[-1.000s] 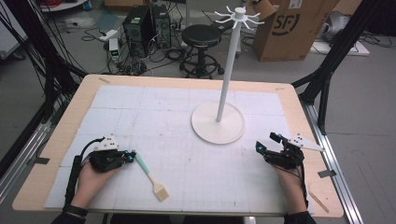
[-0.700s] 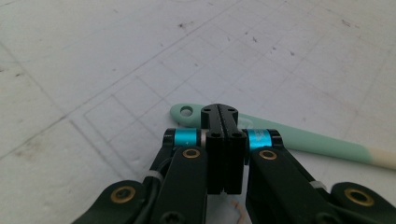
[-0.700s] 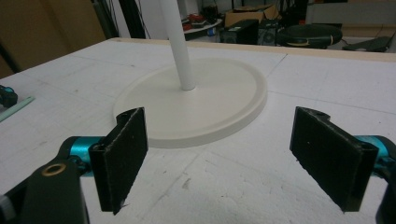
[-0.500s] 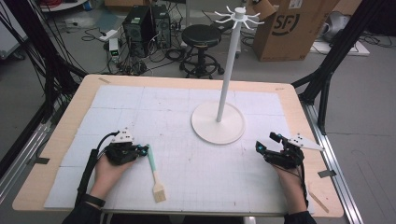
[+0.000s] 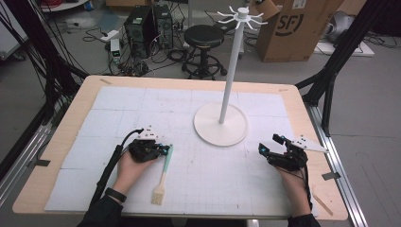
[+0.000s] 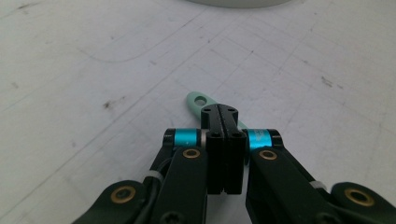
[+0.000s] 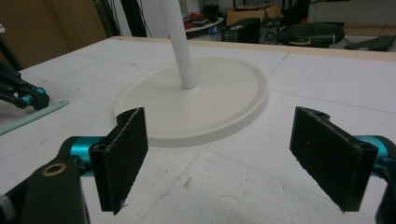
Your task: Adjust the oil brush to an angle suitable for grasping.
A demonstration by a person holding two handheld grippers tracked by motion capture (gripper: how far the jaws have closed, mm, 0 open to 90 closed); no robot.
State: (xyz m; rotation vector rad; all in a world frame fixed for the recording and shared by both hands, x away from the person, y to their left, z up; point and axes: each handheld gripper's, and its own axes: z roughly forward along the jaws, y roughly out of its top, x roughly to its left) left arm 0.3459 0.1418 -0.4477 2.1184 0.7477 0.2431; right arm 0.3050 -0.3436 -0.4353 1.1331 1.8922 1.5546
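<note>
Brush (image 5: 163,172) lies flat on the table (image 5: 61,142), long axis running near-to-far, bristles toward the person, holed handle tip pointing at the stand (image 5: 221,124). Left gripper (image 5: 162,150) is clamped on the handle; right gripper (image 5: 262,150) is well apart, jaws wide.

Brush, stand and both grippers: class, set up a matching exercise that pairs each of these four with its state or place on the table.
Things:
1. brush
2. white stand
3. left gripper
4. right gripper

States:
A. jaws wide apart, nothing between them
B. upright, on a round base
C. lying flat on the mat
D. jaws shut at the green handle

Pairs: 1-C, 2-B, 3-D, 4-A
</note>
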